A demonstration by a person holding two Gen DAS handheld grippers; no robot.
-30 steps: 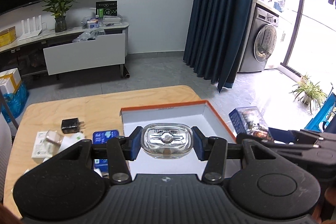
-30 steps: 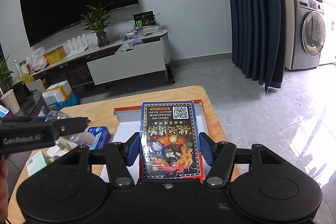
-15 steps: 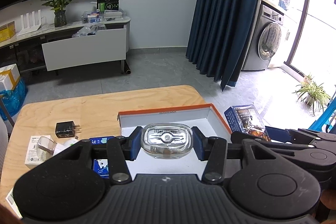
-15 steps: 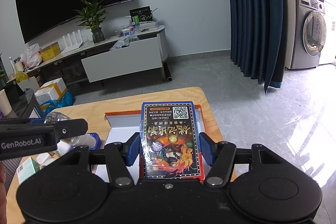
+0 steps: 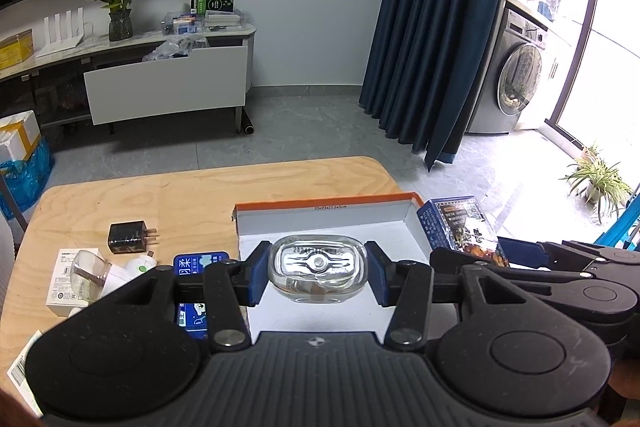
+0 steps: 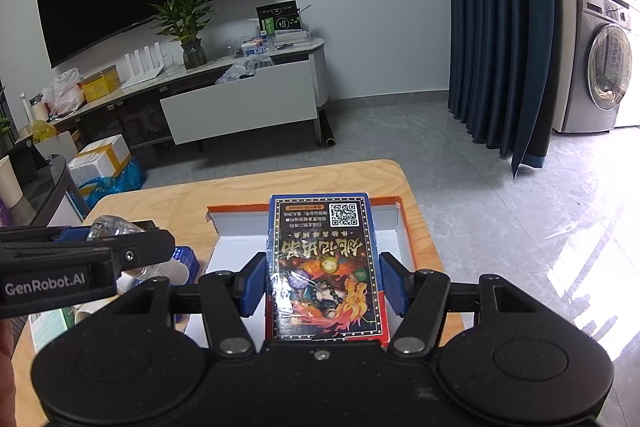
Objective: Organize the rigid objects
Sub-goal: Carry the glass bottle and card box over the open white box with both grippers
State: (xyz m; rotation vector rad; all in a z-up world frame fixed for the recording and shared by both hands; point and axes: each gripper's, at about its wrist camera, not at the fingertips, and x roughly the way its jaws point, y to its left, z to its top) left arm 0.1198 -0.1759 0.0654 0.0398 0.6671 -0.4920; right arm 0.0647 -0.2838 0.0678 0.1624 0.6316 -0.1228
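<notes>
My left gripper (image 5: 318,277) is shut on a clear glass bottle (image 5: 317,273), held base-forward above the open white box with an orange rim (image 5: 326,205). My right gripper (image 6: 324,279) is shut on a blue printed card box (image 6: 326,263), held over the right part of the same box (image 6: 236,223). The card box also shows in the left wrist view (image 5: 460,229), to the right of the white box. The left gripper with the bottle (image 6: 114,229) shows at the left of the right wrist view.
On the wooden table (image 5: 180,199) left of the box lie a black charger (image 5: 127,237), a small clear cup (image 5: 89,265) on a white carton (image 5: 68,281), and a blue pack (image 5: 198,263). The table's right edge is close beside the box.
Both grippers have drawn back and risen slightly with their loads. The box and table items sit a little farther away in both views.
</notes>
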